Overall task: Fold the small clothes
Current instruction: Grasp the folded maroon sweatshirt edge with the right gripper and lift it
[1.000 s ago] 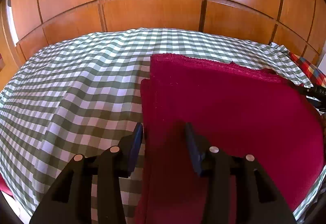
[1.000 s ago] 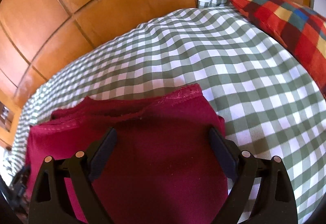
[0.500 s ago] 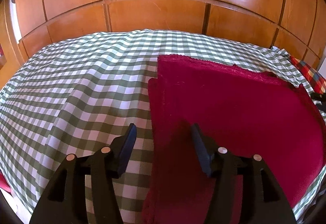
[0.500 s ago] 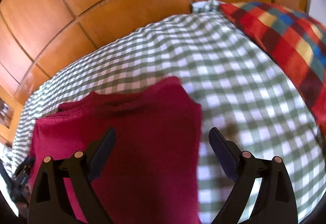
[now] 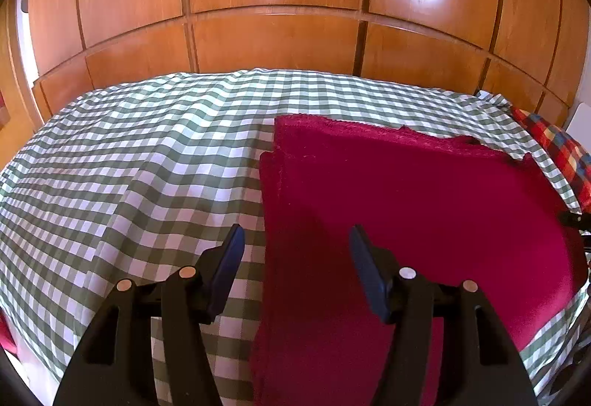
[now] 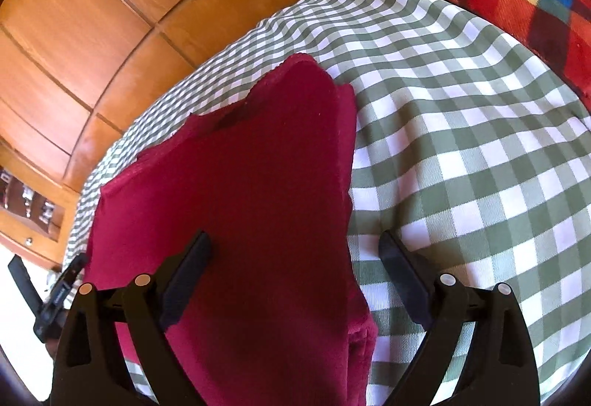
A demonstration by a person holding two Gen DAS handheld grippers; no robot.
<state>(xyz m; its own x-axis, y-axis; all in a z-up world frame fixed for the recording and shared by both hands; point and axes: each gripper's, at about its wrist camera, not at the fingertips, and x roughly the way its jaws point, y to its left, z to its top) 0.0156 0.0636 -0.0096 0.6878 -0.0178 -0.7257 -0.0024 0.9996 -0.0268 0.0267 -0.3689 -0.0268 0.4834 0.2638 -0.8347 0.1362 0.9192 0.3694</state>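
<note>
folded red cloth [image 5: 424, 206] flat on checked sheet [image 5: 147, 166]; left claw [image 5: 295, 243] just spread, right claw [image 6: 295, 247] apart, both empty

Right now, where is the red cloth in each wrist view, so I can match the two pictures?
Left wrist: red cloth fills the lower right, its left edge running down between the jaws.
Right wrist: red cloth fills the lower left and centre, its right edge between the jaws.
Shared landmark: the plaid pillow, far right in the left view, top right in the right view.
</note>
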